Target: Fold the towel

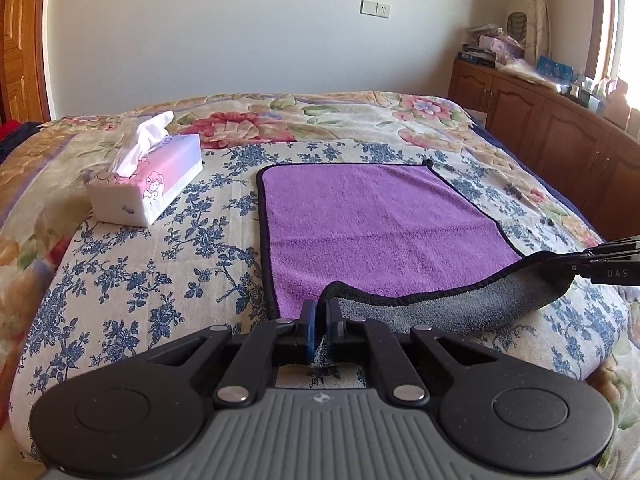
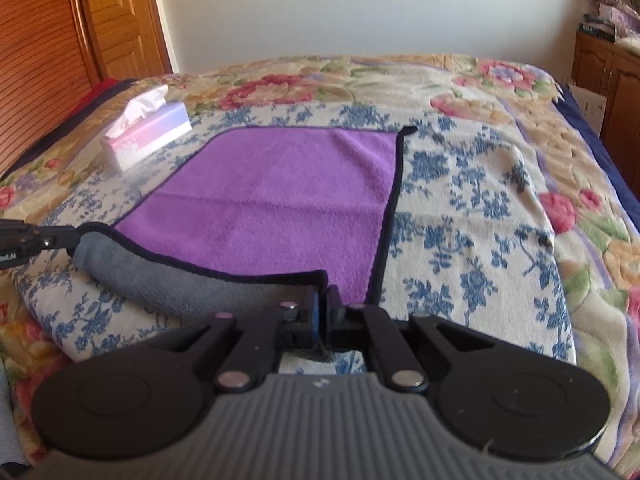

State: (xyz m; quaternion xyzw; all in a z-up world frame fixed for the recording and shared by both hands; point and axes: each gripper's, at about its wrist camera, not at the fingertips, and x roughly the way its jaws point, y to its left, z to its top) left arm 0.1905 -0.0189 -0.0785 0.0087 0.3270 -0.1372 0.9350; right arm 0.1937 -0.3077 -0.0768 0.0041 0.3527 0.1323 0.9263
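Note:
A purple towel (image 1: 372,224) with a black hem and grey underside lies flat on the bed; it also shows in the right wrist view (image 2: 280,196). My left gripper (image 1: 322,312) is shut on the towel's near left corner. My right gripper (image 2: 323,300) is shut on the near right corner. Both corners are lifted, so the near edge curls up and shows its grey underside (image 1: 460,312). The right gripper shows at the right edge of the left wrist view (image 1: 568,266), and the left gripper at the left edge of the right wrist view (image 2: 74,238).
A tissue box (image 1: 148,184) stands on the bed left of the towel. The bed (image 1: 140,288) has a blue floral cloth over a flowered quilt. A wooden cabinet (image 1: 540,120) with clutter runs along the right wall. A wooden door (image 2: 80,32) stands at the left.

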